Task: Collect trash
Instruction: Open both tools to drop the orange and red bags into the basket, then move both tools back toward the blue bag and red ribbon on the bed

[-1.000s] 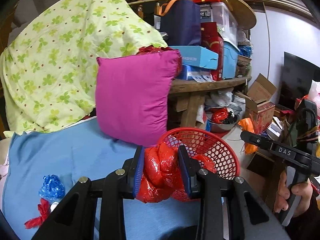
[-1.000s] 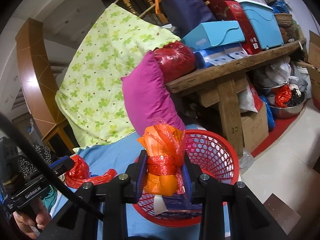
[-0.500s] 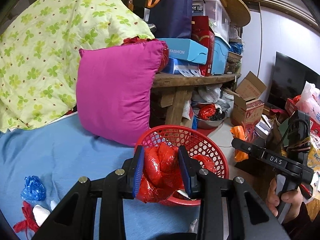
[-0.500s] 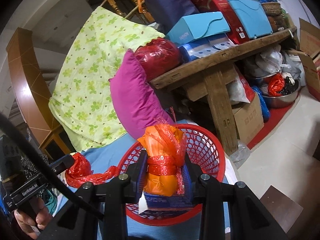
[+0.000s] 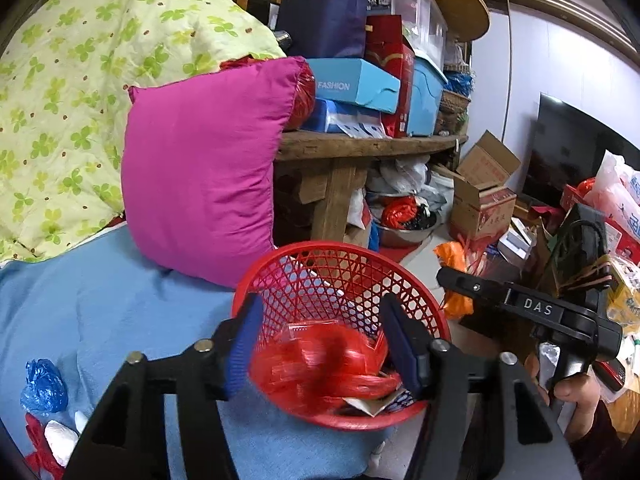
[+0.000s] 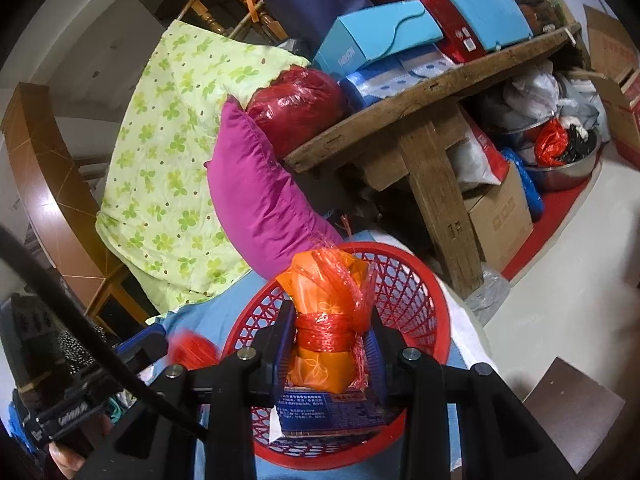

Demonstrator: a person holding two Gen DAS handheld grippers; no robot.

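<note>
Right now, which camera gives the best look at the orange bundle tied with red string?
The right wrist view: the orange bundle sits centred and sharp between the right tongs, over the red basket. The left wrist view shows only an orange scrap beyond those tongs.

right gripper (image 6: 330, 354) clamps orange bag (image 6: 326, 320) bound with red strip, over red basket (image 6: 420, 292).

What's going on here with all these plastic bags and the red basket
A person is clearing trash off a blue bedsheet into a red mesh basket, with a handheld gripper in each hand. The left gripper has just been opening its jaws, and the crumpled red plastic bag, blurred, sits loose between them over the basket. The right gripper is clamped on an orange bag tied with red string, held above the basket. A blue bag and a few scraps remain on the sheet.
</note>
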